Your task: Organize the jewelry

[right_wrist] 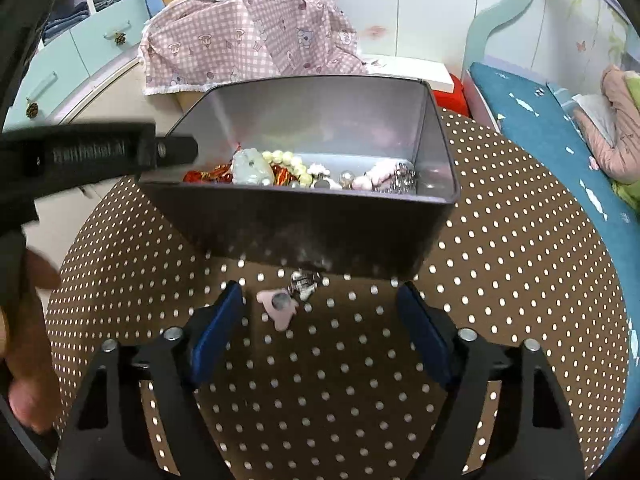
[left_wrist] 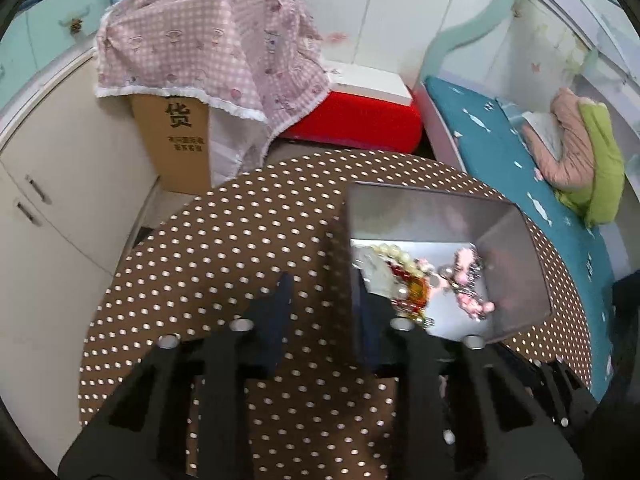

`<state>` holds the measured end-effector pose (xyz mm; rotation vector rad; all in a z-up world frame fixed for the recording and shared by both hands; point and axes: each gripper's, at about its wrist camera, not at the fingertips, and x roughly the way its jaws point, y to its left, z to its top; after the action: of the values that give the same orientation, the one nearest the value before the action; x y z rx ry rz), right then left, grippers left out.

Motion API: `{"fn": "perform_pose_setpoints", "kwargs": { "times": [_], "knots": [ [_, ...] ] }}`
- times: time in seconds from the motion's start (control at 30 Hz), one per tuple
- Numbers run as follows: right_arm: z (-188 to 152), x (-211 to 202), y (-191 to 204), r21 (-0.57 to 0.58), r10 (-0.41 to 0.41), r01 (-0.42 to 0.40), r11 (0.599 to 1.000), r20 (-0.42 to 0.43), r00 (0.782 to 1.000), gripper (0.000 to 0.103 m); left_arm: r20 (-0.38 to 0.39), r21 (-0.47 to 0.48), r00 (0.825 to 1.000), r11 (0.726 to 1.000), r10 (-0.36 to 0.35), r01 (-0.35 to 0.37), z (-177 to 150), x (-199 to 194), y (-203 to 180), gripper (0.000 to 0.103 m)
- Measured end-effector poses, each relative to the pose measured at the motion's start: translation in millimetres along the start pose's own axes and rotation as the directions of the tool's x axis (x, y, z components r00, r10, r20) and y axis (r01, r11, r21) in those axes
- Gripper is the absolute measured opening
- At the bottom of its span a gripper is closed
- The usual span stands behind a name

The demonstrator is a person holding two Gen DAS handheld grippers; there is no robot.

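Note:
A grey metal tin (right_wrist: 304,232) stands on the round brown polka-dot table (right_wrist: 500,280) and holds several pieces of jewelry (right_wrist: 280,170): pale beads, red pieces, a pink and silver piece. It also shows in the left wrist view (left_wrist: 516,264), with the jewelry (left_wrist: 408,280) inside. My left gripper (left_wrist: 326,300) is open, one finger outside the tin's left wall and one inside; it shows in the right wrist view (right_wrist: 176,150) at the tin's left rim. My right gripper (right_wrist: 320,320) is open and empty. A pink and silver trinket (right_wrist: 282,304) lies on the table between its fingers, in front of the tin.
Behind the table stand a cardboard box (left_wrist: 176,144) under a pink checked cloth (left_wrist: 208,48) and a red box (left_wrist: 360,120). A bed with a teal cover (left_wrist: 500,148) runs along the right. White cabinets (left_wrist: 52,200) stand to the left.

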<state>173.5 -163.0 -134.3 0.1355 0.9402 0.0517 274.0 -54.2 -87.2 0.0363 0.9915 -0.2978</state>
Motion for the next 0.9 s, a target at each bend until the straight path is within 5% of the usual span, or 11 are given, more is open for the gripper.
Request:
{"fn": "perform_pose_setpoints", "kwargs": {
  "times": [0.03,0.1,0.17,0.7,0.9],
  "knots": [
    [1,0,2,-0.003,-0.008,0.008,1.0,0.003,1.0,0.061,0.003,0.005,1.0,1.0,-0.002,0.002,-1,-1,-3,0.013],
    [1,0,10,-0.047,-0.043,0.044,0.998,0.007,0.999,0.026,0.009,0.015,1.0,1.0,0.009,-0.009,-5,-3,-7,0.009],
    [-4,-1,14,-0.085,-0.048,0.049,0.995,0.012,0.999,0.013,0.016,0.012,1.0,1.0,0.002,-0.002,-9,-5,-6,0.009],
    [-78,-78,-34,-0.053,0.19,-0.191,0.98,-0.013,0.982,0.012,0.024,0.021,0.999,1.0,-0.023,0.022,-61,-42,-4,0.009],
    [-73,-125,-36,-0.068,0.238,-0.235,0.97,0.037,0.971,0.012,0.022,0.022,0.998,0.998,-0.053,0.053,-97,-65,-8,0.009]
  ]
}}
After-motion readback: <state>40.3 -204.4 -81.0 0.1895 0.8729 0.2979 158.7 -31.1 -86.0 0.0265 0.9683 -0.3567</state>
